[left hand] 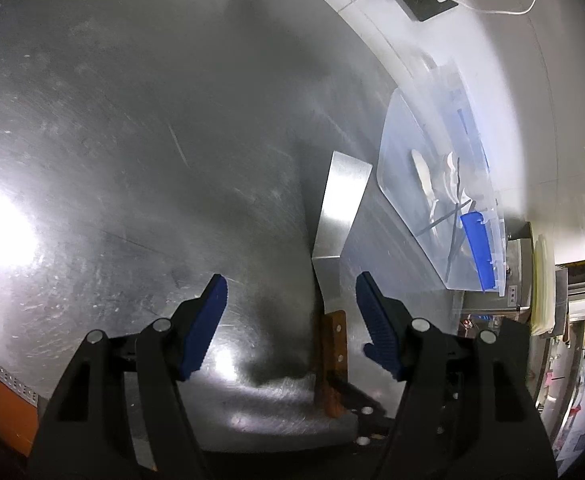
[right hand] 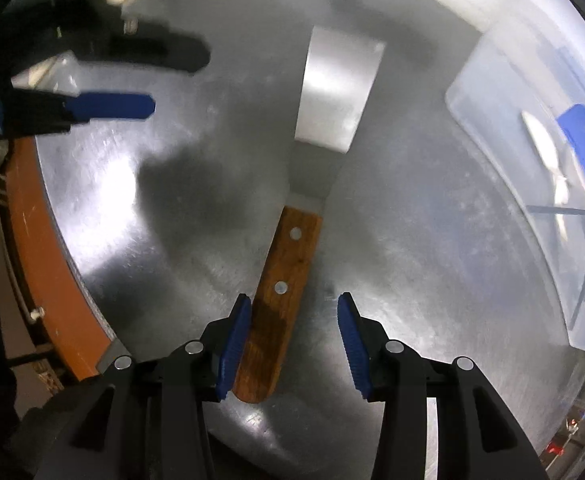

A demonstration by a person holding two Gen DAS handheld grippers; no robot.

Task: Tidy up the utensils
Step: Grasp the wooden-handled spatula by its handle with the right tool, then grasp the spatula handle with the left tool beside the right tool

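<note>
Spatula [right hand: 292, 216] lies flat, blade pointing away from right gripper [right hand: 294, 344].

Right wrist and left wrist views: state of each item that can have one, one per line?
spatula: lying flat on the metal table, wooden handle between the right jaws, not gripped.
right gripper: jaws open, straddling the handle.
left gripper: jaws open, empty, beside the spatula.
clear plastic bin: no lid visible, utensils inside.

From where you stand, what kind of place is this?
Probably a commercial-style kitchen or a lab mock-up: a scratched stainless steel worktop, a wooden-handled metal spatula lying on it, and a clear plastic bin holding utensils.
</note>
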